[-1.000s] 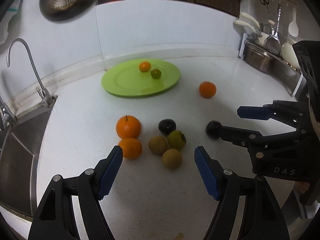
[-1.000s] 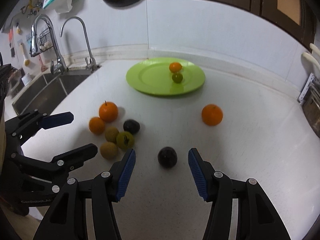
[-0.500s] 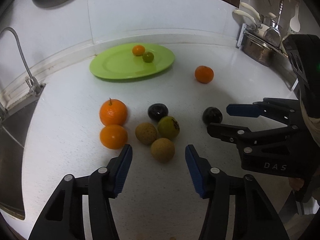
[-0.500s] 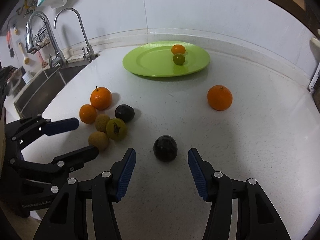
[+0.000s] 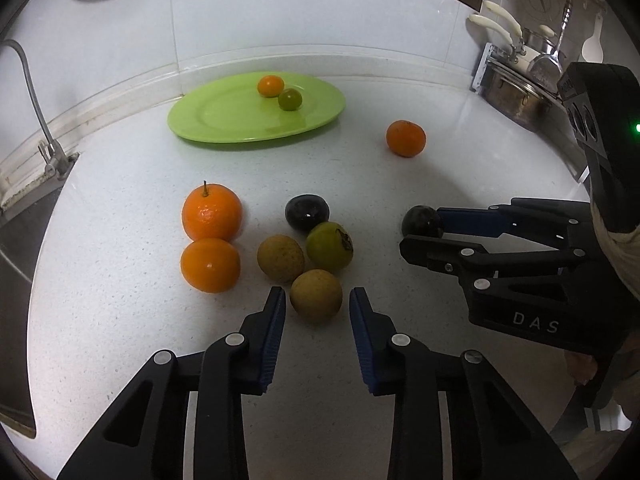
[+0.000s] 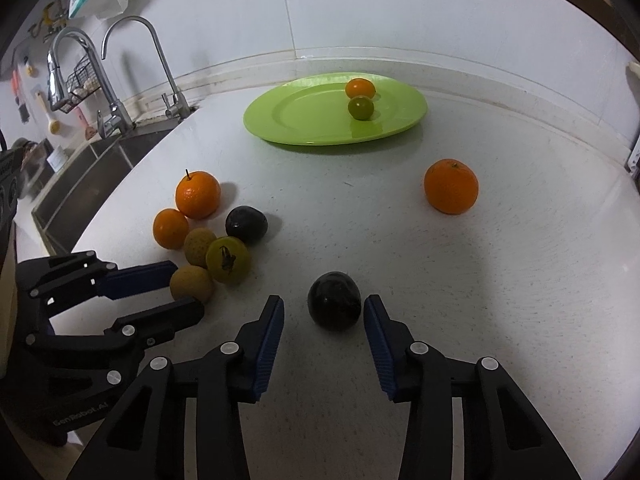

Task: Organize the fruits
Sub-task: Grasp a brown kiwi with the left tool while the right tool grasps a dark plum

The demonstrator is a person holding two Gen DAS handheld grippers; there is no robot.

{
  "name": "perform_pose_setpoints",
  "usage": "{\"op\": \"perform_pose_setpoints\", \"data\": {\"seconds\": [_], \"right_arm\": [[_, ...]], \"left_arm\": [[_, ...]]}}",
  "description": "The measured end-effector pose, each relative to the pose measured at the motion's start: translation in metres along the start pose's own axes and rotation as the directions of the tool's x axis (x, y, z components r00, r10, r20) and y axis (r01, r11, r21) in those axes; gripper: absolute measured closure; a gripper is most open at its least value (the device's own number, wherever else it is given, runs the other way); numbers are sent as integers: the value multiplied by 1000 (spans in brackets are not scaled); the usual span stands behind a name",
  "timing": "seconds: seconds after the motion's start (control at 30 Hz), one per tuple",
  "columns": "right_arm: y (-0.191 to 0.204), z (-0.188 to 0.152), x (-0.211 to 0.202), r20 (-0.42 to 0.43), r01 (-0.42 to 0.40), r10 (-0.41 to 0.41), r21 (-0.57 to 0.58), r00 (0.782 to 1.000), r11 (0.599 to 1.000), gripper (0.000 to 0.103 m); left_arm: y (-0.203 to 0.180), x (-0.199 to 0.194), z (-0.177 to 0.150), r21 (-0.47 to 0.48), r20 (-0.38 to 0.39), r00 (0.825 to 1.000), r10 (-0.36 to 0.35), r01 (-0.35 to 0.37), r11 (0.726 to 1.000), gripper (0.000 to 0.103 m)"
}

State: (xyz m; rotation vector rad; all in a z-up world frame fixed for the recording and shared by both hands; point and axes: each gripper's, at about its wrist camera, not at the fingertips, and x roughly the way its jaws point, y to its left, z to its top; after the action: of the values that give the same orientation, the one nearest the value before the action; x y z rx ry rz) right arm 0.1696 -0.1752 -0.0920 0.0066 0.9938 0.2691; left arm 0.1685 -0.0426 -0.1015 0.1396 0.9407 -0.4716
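Between our right gripper's (image 6: 323, 312) blue pads sits a dark, glossy plum (image 6: 334, 300), round and nearly black, resting on the white counter (image 6: 500, 280); the jaws stand apart with a sliver of gap on either side, touching nothing we can see. Our left gripper (image 5: 317, 308) is likewise open, its pads flanking a dull tan-brown fruit (image 5: 316, 295) whose skin looks rough and matte; contact is not evident.

Half a second ago both pairs of fingers stood wider and further back from their fruits; now they have closed in and narrowed around them.

Past the tan fruit, at 12 o'clock in the left view, lies the cluster: a second tan fruit (image 5: 280, 257), a green fruit with a dry calyx (image 5: 330, 246), another dark plum (image 5: 307, 212), and at 10 o'clock two oranges (image 5: 212, 212), one stemmed. A lone orange (image 6: 451, 186) sits at 2 o'clock in the right view. Farthest out, at 12 o'clock, the green plate (image 6: 304, 120) carries a small orange citrus (image 6: 360, 88) and a small green one (image 6: 360, 107), touching.
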Motion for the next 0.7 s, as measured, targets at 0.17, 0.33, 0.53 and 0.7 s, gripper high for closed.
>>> {"op": "perform_pose_setpoints", "data": {"seconds": [0.17,0.33,0.53,0.7], "right_arm": [[-2,1,3,1,3,-3,13,1000,1000,62],[-2,0,6,-4,6,-6,-3,1000,1000,70],[1,-1,-1,10,3,-3,1,1000,1000,74],[7,0,-8,24,-12,12,0,1000,1000,74]], "left_arm": [[0,1,0,3,2,1000,1,-1,1000,75],[1,1,0,-1,3,1000,-8,8,1000,75],[1,-5,-1,1,18,1000,-11,11,1000,75],[3,-15,1,6,43,999,-11,11,1000,75]]}}
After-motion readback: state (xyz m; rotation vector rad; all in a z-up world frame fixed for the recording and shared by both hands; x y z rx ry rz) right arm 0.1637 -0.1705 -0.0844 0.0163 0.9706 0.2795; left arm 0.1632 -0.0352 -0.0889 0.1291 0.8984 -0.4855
